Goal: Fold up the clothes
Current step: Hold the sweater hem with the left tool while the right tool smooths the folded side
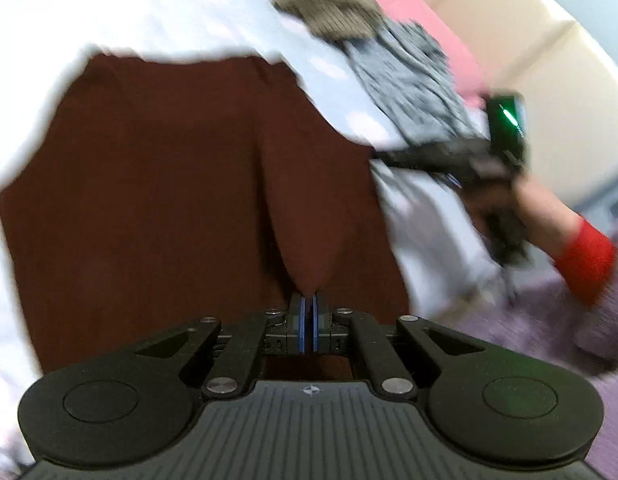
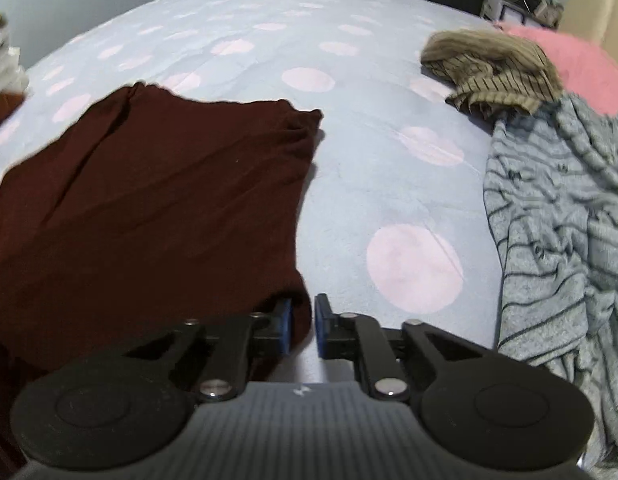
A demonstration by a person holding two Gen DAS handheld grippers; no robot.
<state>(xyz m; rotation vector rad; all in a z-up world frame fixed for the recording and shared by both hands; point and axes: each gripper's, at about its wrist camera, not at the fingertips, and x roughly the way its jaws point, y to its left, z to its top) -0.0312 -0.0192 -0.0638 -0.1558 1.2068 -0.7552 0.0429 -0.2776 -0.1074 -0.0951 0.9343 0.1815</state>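
A dark maroon garment lies spread on the bed; it also shows in the right wrist view. My left gripper is shut on a pinched fold of the maroon garment at its near edge. My right gripper has its jaws slightly apart with the garment's near right corner between the blue pads; in the left wrist view the right gripper shows as a blur at the garment's right edge.
The bed sheet is pale blue with pink dots. A grey striped garment and an olive striped garment lie at the right, by a pink pillow. Folded clothes sit far left.
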